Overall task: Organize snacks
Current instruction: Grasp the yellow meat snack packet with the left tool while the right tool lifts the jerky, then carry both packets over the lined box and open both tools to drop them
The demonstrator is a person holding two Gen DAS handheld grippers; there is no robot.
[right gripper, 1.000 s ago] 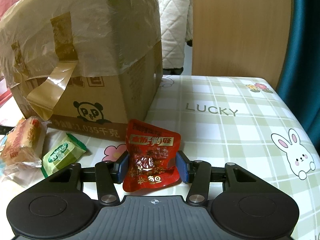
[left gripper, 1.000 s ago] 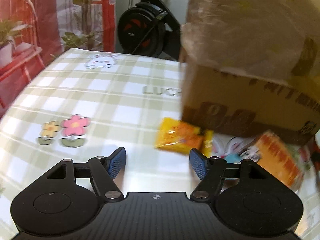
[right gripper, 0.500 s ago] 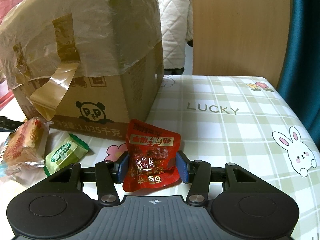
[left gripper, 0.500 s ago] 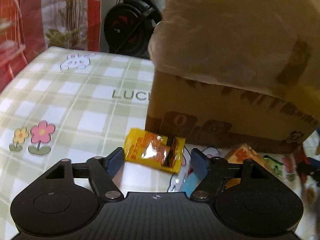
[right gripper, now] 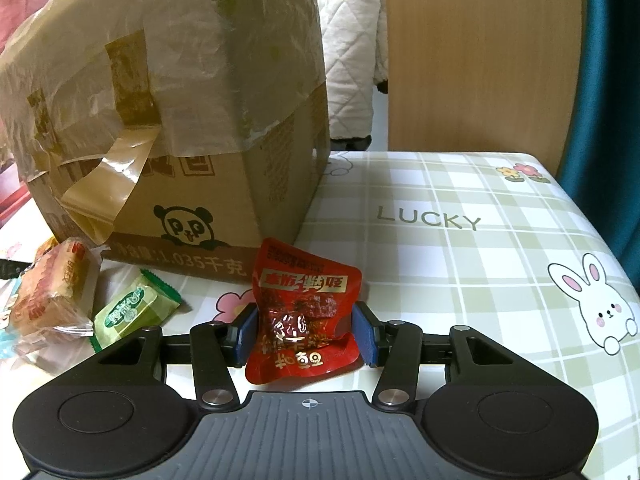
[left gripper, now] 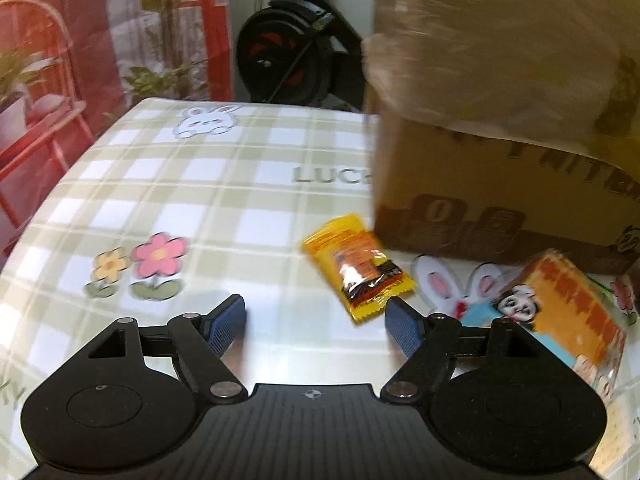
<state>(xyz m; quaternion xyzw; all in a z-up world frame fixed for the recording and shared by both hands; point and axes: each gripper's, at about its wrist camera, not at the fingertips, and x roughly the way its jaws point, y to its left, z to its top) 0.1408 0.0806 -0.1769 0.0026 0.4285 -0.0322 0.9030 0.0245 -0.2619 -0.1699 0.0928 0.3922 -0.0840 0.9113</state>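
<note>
The right gripper (right gripper: 306,330) is clamped on the red packet (right gripper: 305,312), both pads pressing its sides, and holds it just in front of the box (right gripper: 224,128). The left gripper (left gripper: 316,322) stands apart with nothing between its pads; its jaws have just been opening. The yellow packet (left gripper: 358,268) lies on the bench (left gripper: 192,184) close to the front left corner of the box, a little ahead of the left gripper and toward its right pad. To the right of this packet, also in front of the box, lies an orange packet (left gripper: 576,320), and the right wrist view shows a green packet (right gripper: 134,312) there too.

I judge the step to be the approach to the yellow packet. The next move needs the left gripper to shift right and forward until the packet is centred between the pads, then close on it.
</note>
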